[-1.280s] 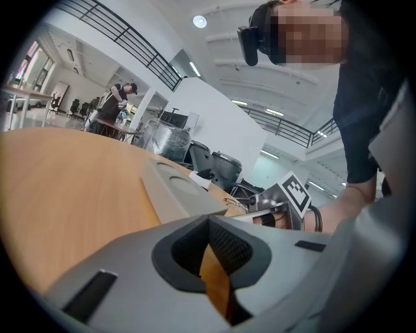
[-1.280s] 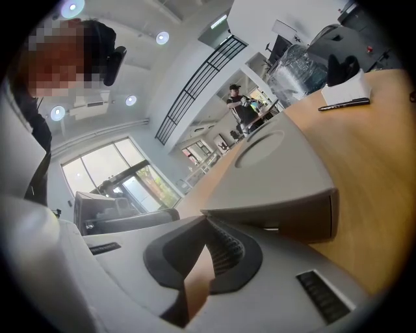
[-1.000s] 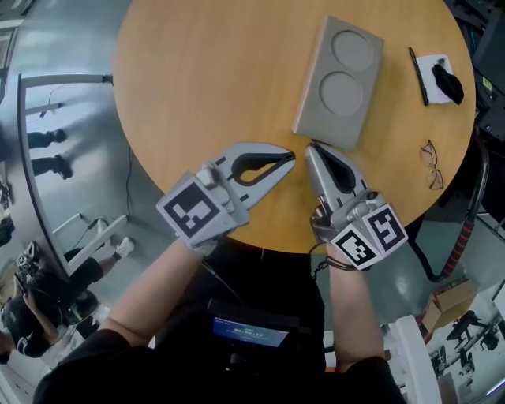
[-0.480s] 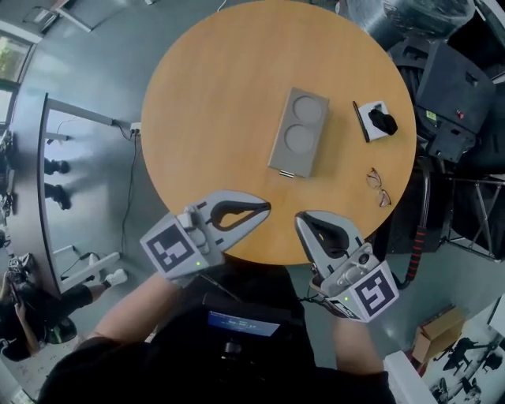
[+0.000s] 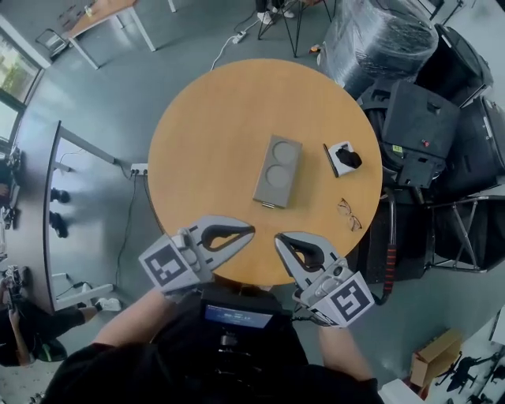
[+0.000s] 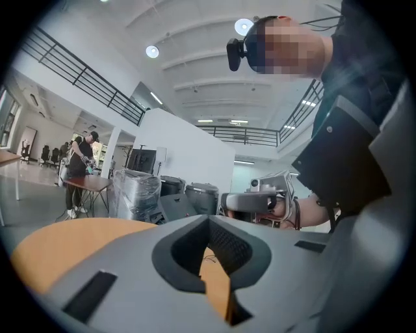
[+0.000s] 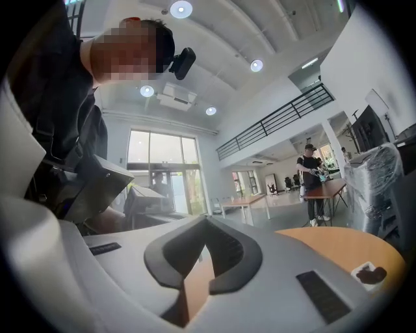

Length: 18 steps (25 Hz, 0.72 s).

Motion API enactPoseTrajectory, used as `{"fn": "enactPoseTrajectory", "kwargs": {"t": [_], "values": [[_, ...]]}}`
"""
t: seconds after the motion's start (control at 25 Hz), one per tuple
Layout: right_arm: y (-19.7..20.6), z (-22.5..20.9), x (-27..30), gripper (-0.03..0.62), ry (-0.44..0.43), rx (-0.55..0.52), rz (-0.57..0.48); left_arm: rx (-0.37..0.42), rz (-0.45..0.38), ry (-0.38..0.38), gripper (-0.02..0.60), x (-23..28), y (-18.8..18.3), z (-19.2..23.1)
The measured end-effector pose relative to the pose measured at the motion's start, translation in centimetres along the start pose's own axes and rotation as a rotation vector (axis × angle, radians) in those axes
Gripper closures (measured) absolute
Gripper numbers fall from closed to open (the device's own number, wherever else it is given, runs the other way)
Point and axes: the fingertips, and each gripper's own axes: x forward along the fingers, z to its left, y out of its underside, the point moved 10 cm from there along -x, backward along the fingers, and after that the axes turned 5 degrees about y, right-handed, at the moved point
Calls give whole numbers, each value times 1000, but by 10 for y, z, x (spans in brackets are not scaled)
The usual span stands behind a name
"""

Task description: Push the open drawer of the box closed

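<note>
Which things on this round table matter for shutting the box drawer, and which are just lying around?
For the job: grey box, left gripper, right gripper, both shut and empty.
Just lying about: eyeglasses, white pad with a black object on it.

Bright, even indoor light; ceiling lamps glare. Strong fisheye bending, black vignette at gripper-view corners. Shadows soft.

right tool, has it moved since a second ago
Yes. The right tool has pulled back toward the person, from the near end of the box to the near edge of the table.
</note>
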Motion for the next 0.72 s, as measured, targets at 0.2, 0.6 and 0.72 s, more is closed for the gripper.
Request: {"fn": "enactPoseTrajectory", "kwargs": {"t": [0.2, 0.6, 0.72], "values": [[-39, 7, -6, 594, -8, -40, -13, 30, -24, -10, 555, -9, -32, -15], [-67, 28, -7, 594, -17, -98, -31, 102, -69, 4, 554, -18, -67, -27], [-70, 35, -8, 594, -19, -99, -34, 113, -70, 9, 554, -20, -69, -32]]}}
